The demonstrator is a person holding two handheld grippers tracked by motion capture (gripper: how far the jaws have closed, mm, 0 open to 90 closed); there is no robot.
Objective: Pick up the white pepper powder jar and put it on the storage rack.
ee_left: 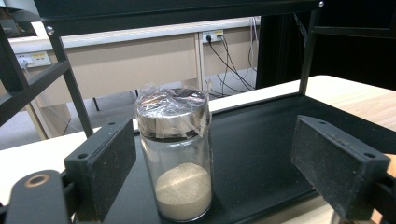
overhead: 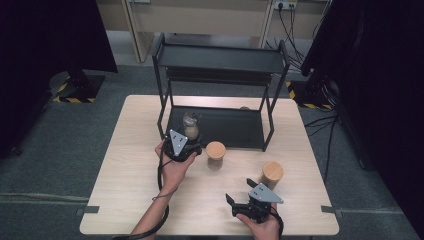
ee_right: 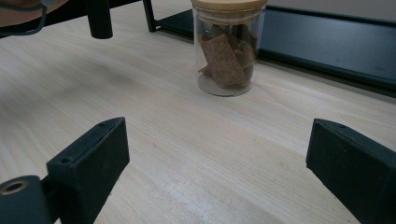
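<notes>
From above, my left gripper [overhead: 184,145] sits at the front edge of the rack's [overhead: 220,55] bottom shelf [overhead: 235,131], with a glass jar [overhead: 190,125] just ahead of it on that shelf. My right gripper [overhead: 243,201] rests low on the table [overhead: 125,150], pointing left, with a wooden-lidded jar [overhead: 272,174] just behind it and another [overhead: 215,154] farther ahead, nearer my left hand.

Along my left jaws, the sand jar [ee_left: 176,158] stands upright between them, close to the left pad [ee_left: 105,163], the right pad well clear. The jaws are spread, so I judge nothing is gripped.

Along my right jaws, also spread wide and empty, a jar of cork pieces [ee_right: 227,49] stands ahead on bare wood, just short of the shelf, likely waiting its turn.
</notes>
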